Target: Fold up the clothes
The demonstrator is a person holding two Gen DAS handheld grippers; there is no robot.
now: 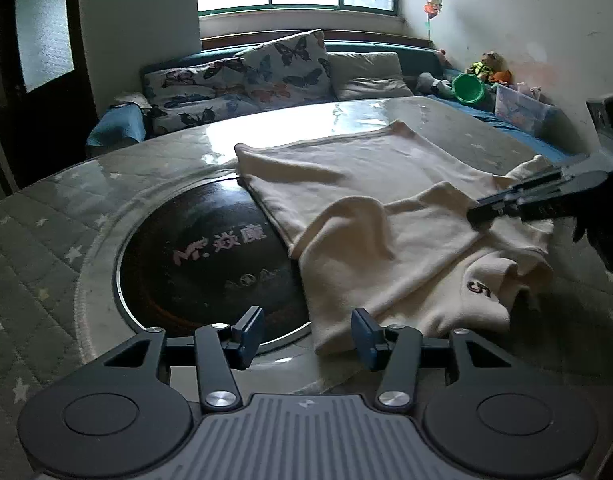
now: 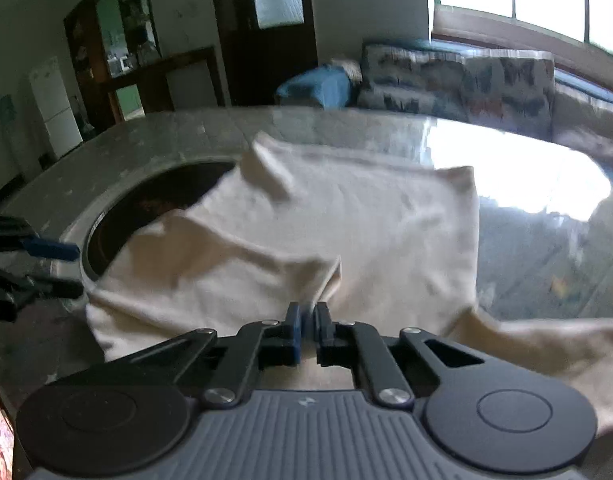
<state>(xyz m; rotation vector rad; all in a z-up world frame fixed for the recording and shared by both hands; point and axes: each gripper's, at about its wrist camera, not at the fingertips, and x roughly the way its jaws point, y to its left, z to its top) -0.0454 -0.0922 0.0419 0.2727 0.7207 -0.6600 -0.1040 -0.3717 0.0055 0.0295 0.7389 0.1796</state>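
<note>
Cream garment half-folded on the counter; one fold pinched, the other fingers free.

The cream garment (image 1: 386,216) is spread across the middle of the counter (image 1: 66,200), partly overhanging the dark round inset (image 1: 202,256). A raised fold is clamped between the nearly closed fingers of the right gripper (image 2: 308,314), presumably so that the cloth can be carried over. The left gripper (image 1: 308,334) is held roughly half open at the garment's near hem, nothing gripped between its fingers, seemingly placed to take that edge for the next fold.
</note>
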